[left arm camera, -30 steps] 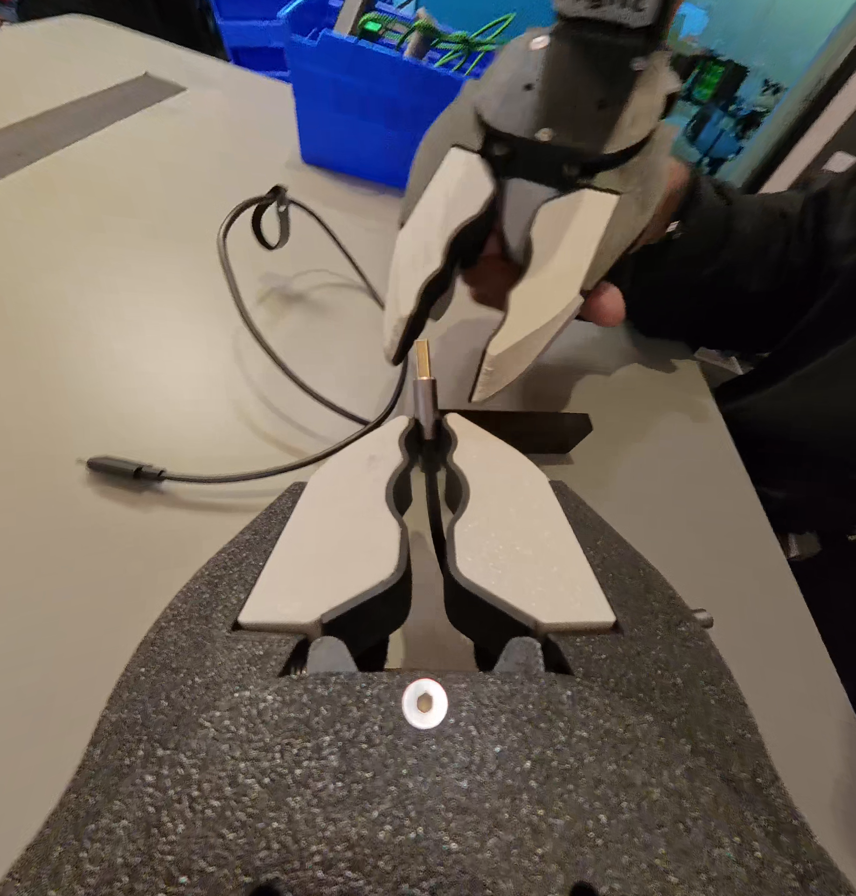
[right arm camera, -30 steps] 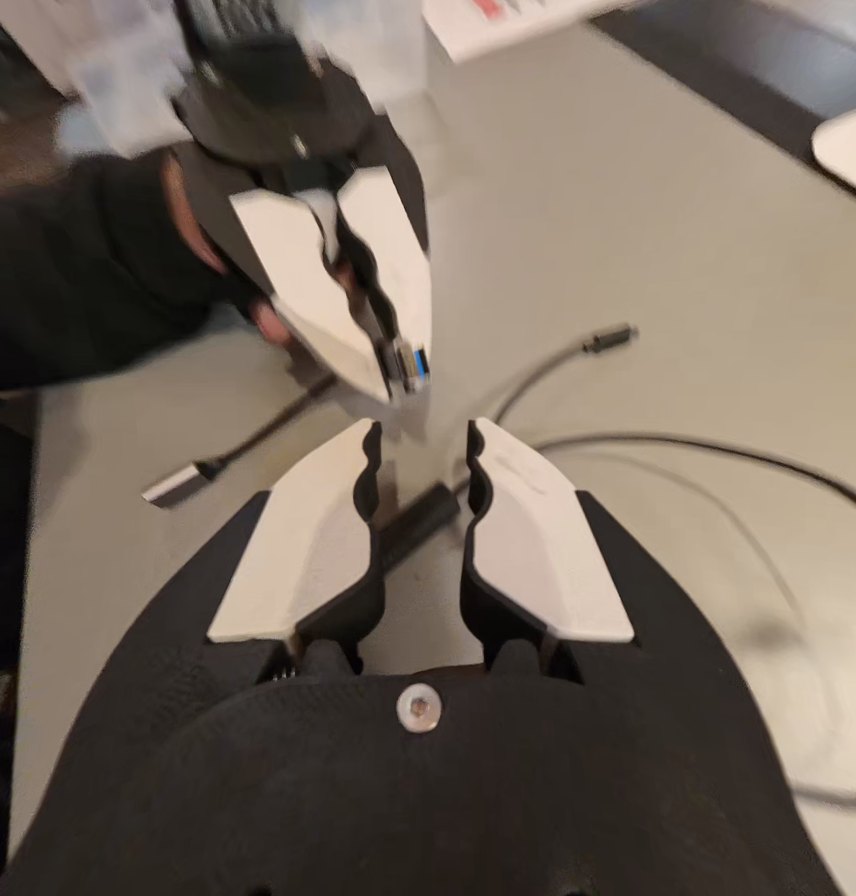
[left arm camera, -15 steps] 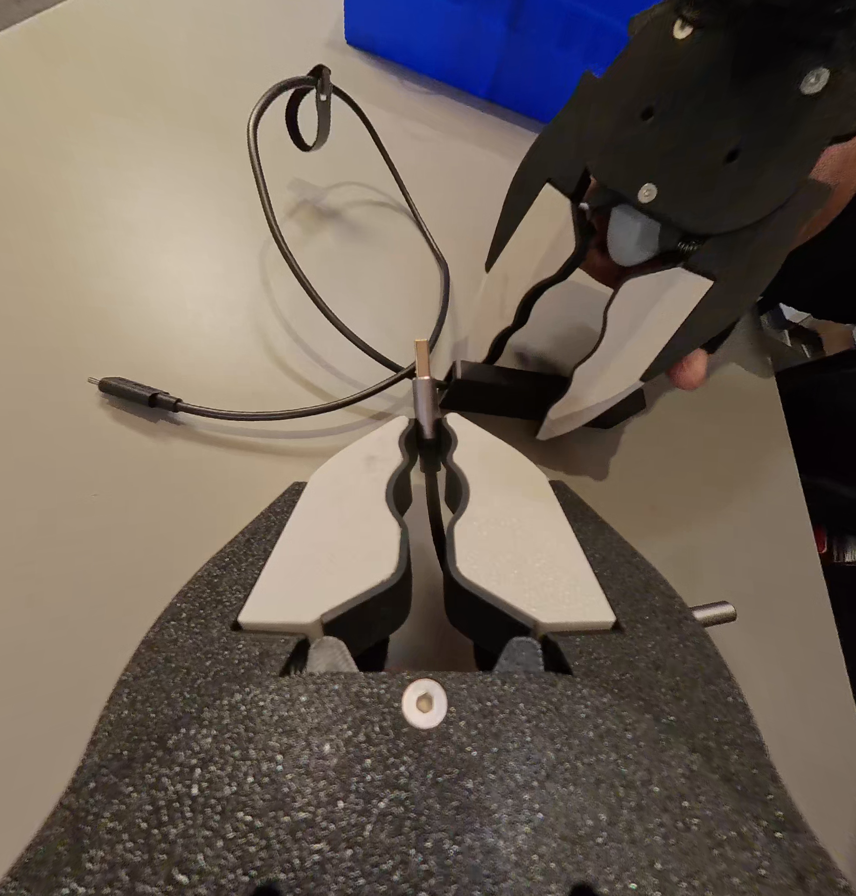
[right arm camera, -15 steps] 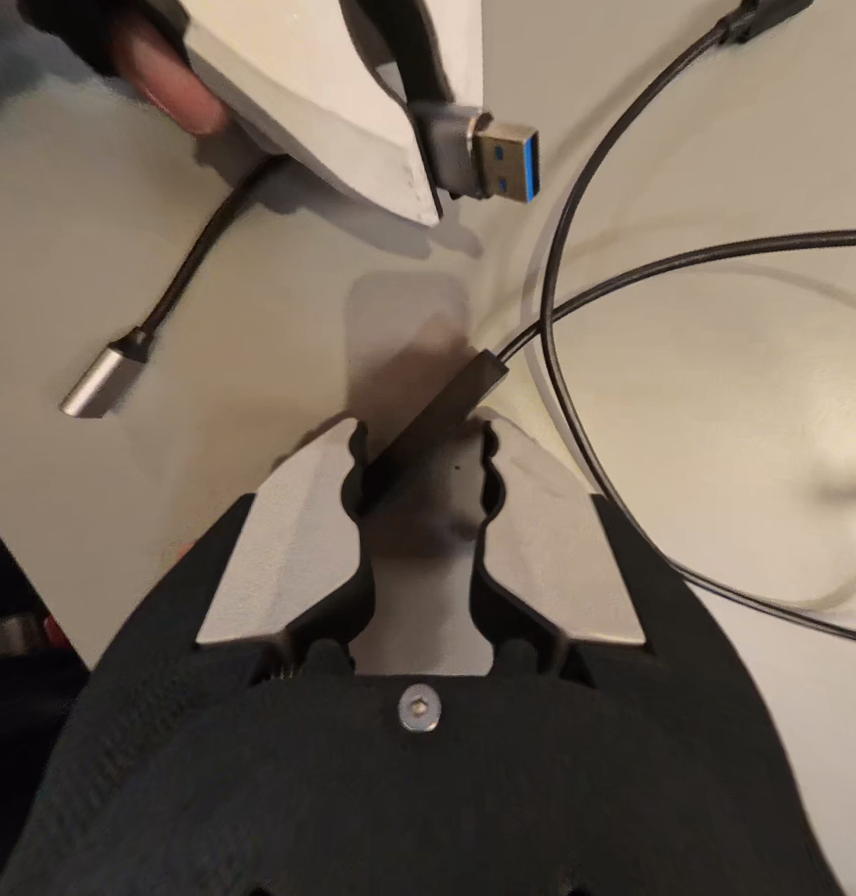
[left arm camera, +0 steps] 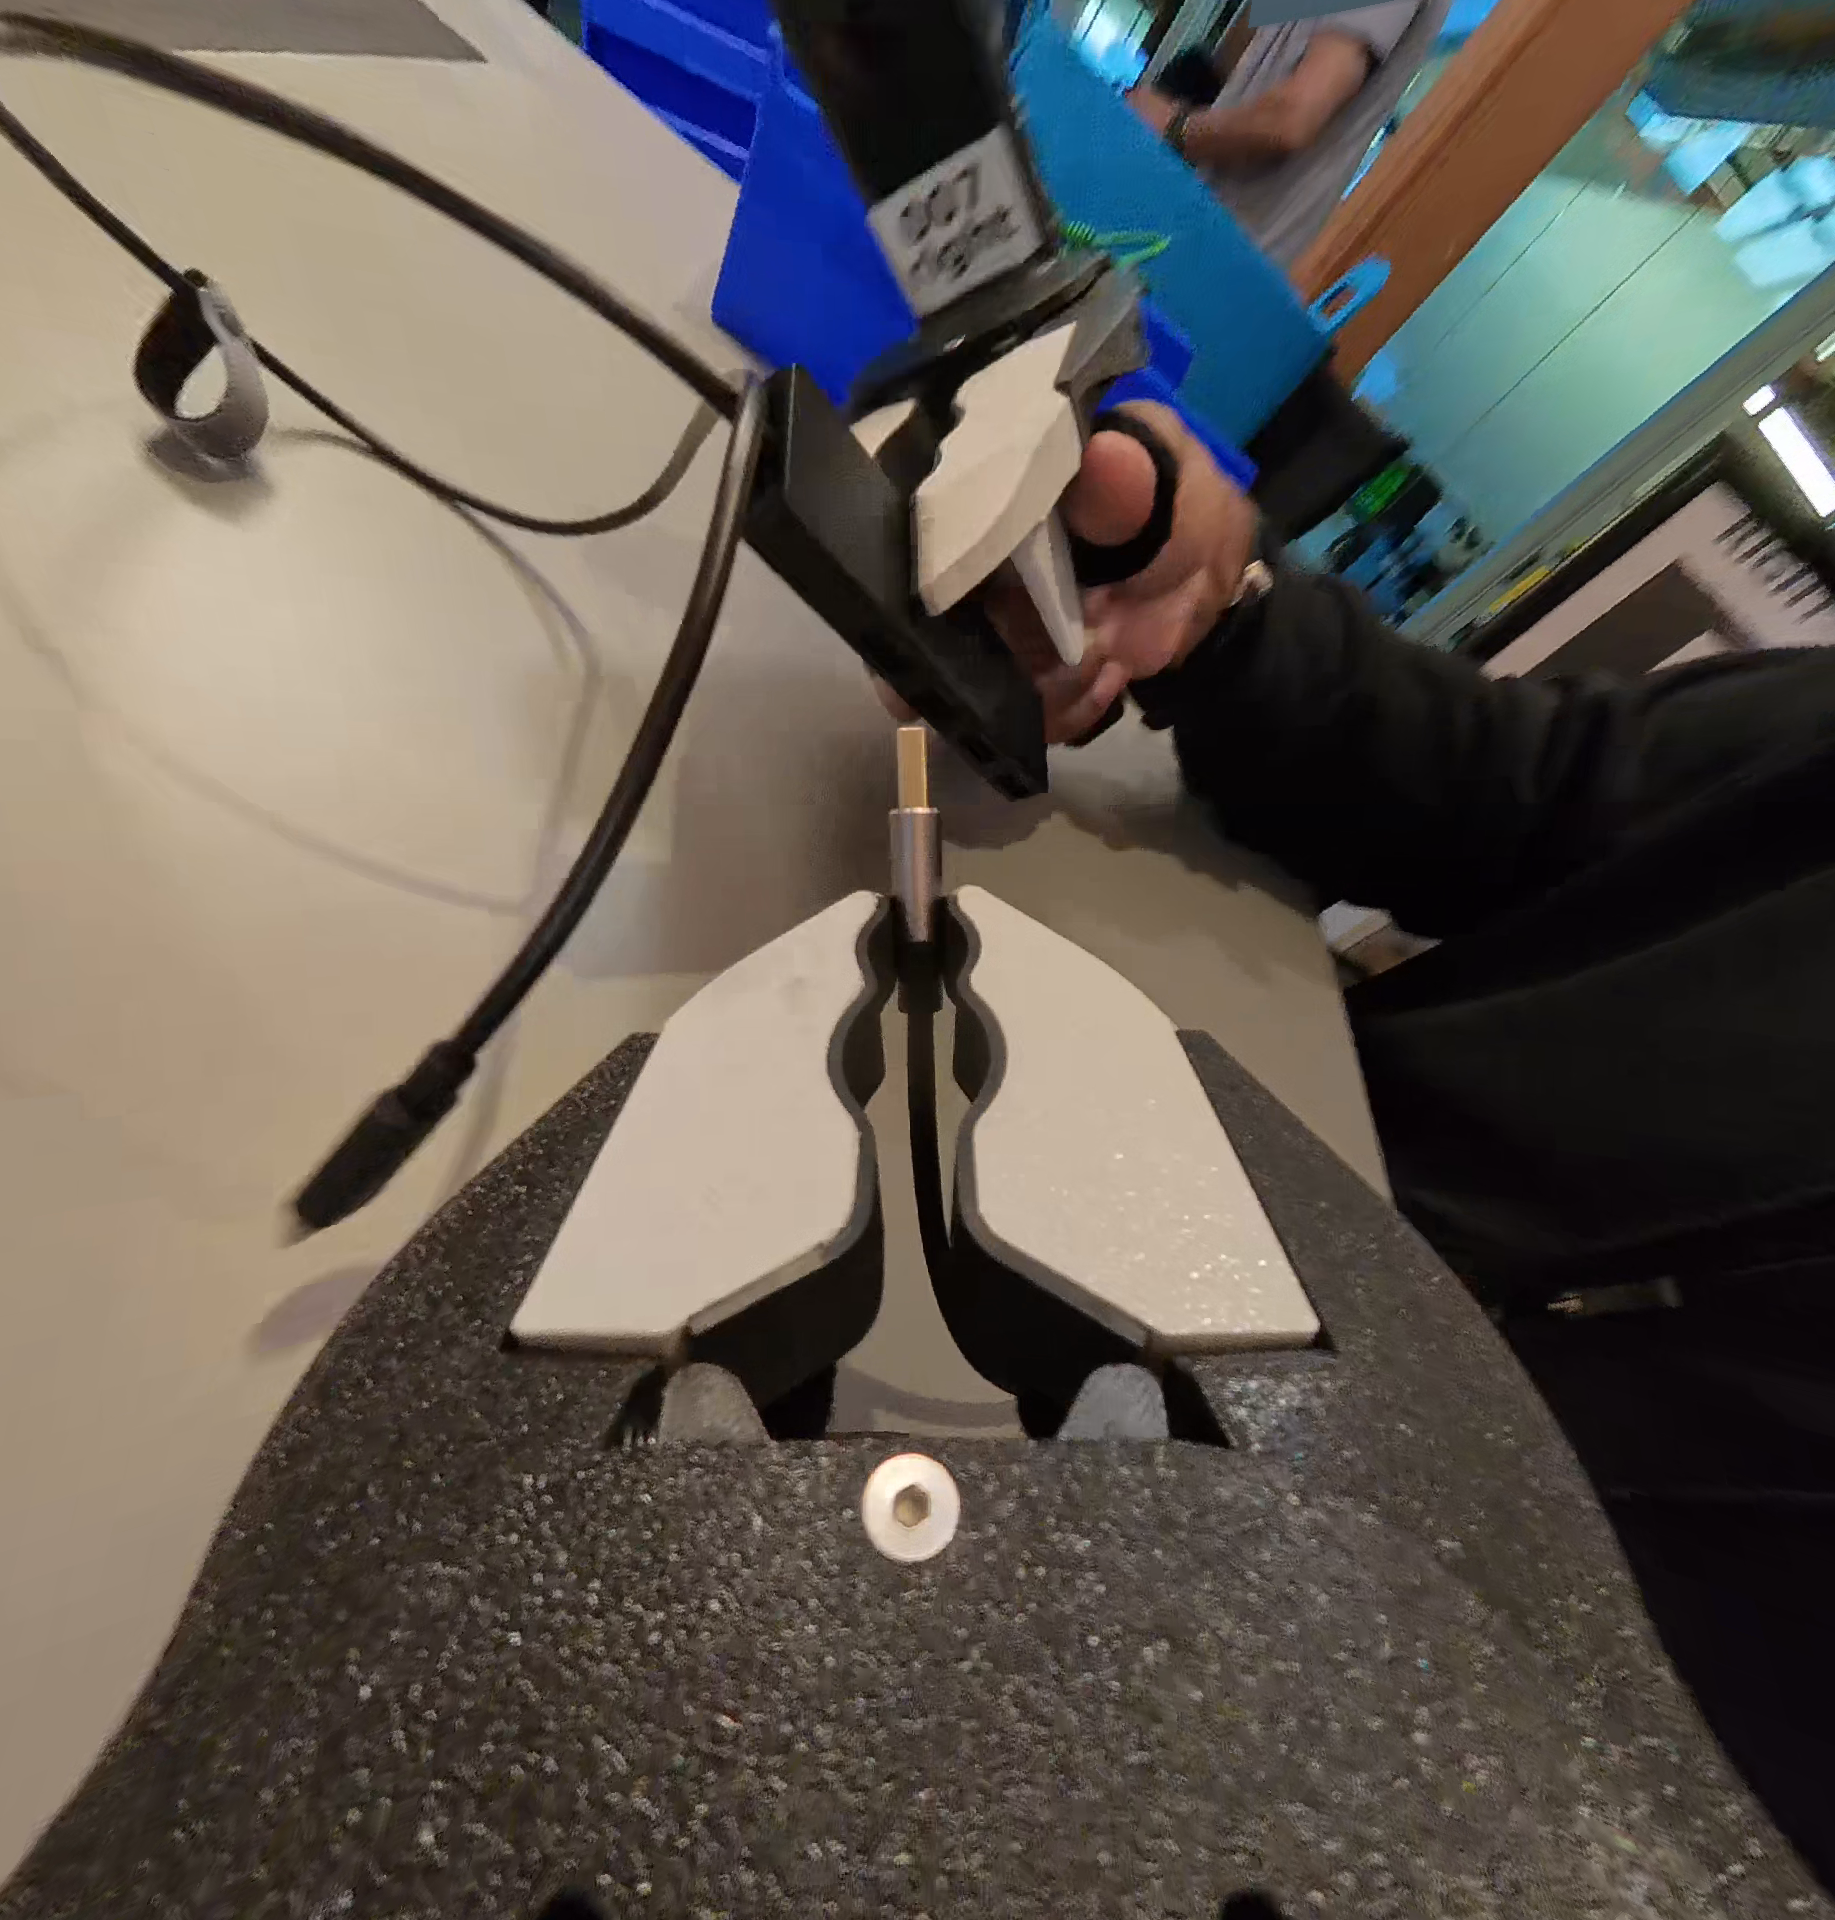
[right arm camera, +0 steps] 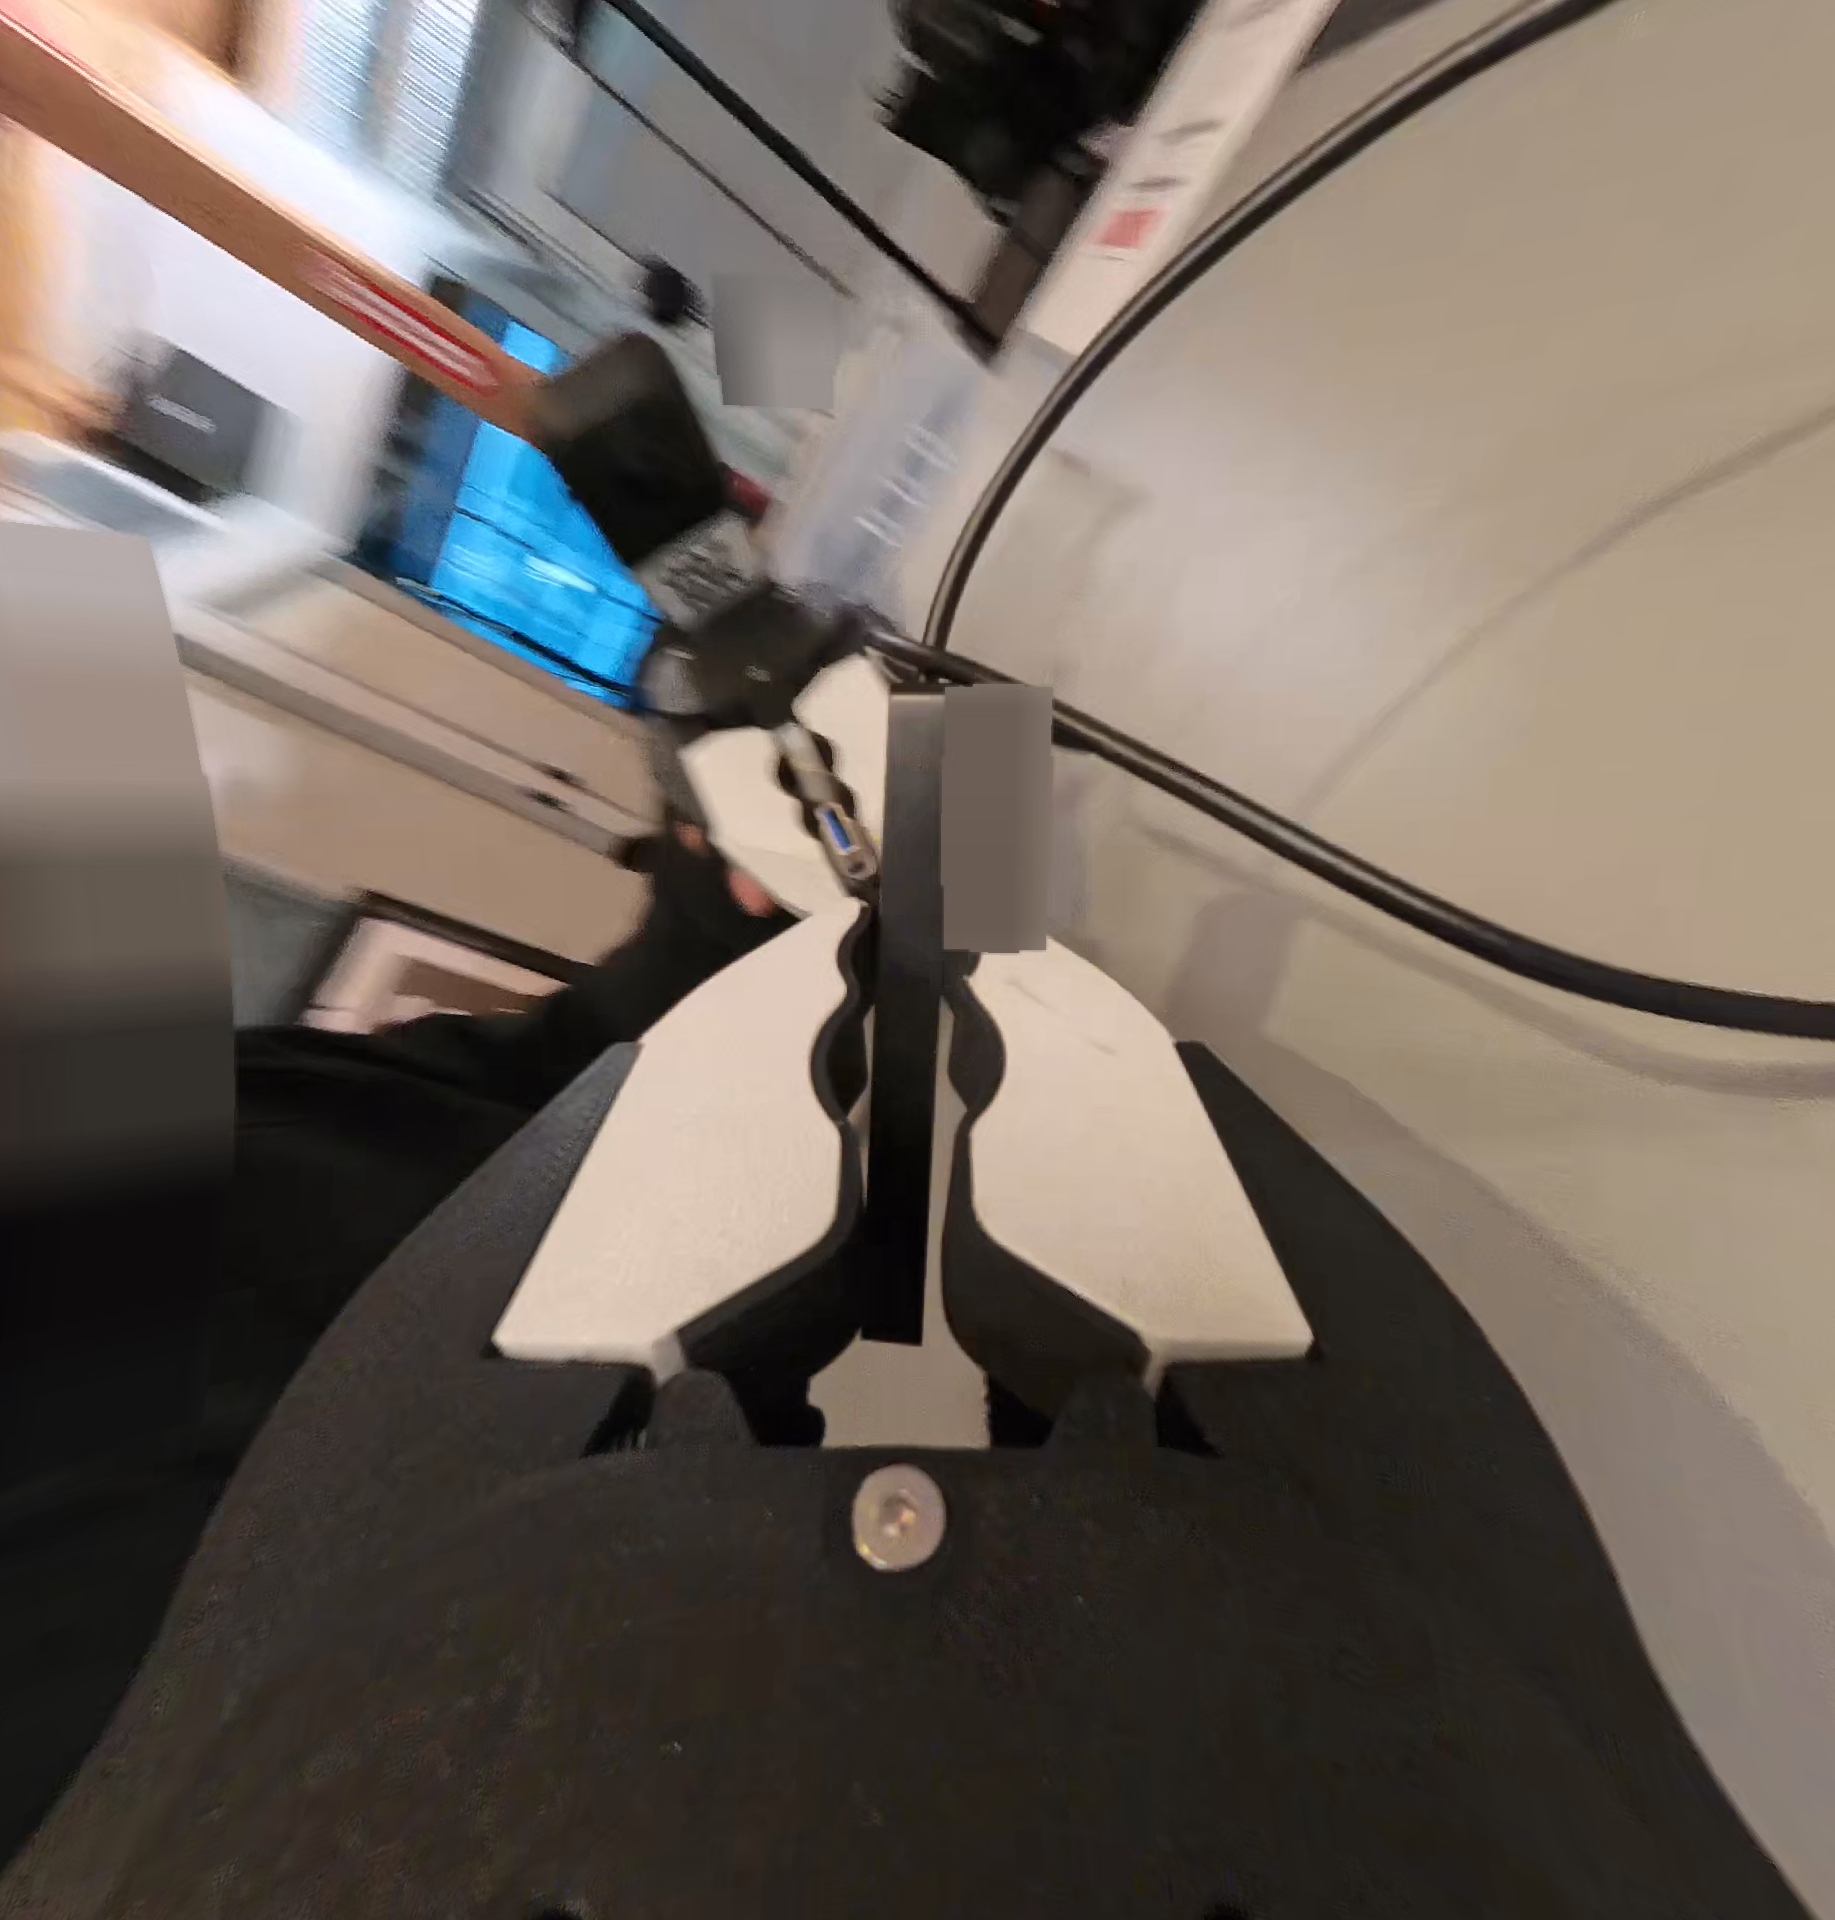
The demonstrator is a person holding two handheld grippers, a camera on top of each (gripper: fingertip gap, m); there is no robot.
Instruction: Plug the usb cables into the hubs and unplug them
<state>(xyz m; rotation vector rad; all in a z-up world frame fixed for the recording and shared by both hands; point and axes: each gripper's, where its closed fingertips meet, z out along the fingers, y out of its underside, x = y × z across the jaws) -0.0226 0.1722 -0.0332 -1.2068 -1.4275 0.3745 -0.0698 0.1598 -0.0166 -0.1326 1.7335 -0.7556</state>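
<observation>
Two hand-held grippers meet above the tabletop [left arm camera: 269, 644]. Landmark: black hub [left arm camera: 892, 582], lifted off the tabletop, clamped edge-on in the right hand-held gripper [right arm camera: 908, 935], long axis slanting down toward the left one. Left hand-held gripper [left arm camera: 915, 914] pinches the USB plug [left arm camera: 913, 821], its tip pointing up at the hub's lower end, just short, not inserted. Hub's cable [left arm camera: 622, 790] dangles beside.

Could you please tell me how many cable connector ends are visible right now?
2. A silver metal USB plug is clamped in the left tool, pointing at the slim black rectangular hub. A black plug dangles at left. Others may be out of view.
</observation>
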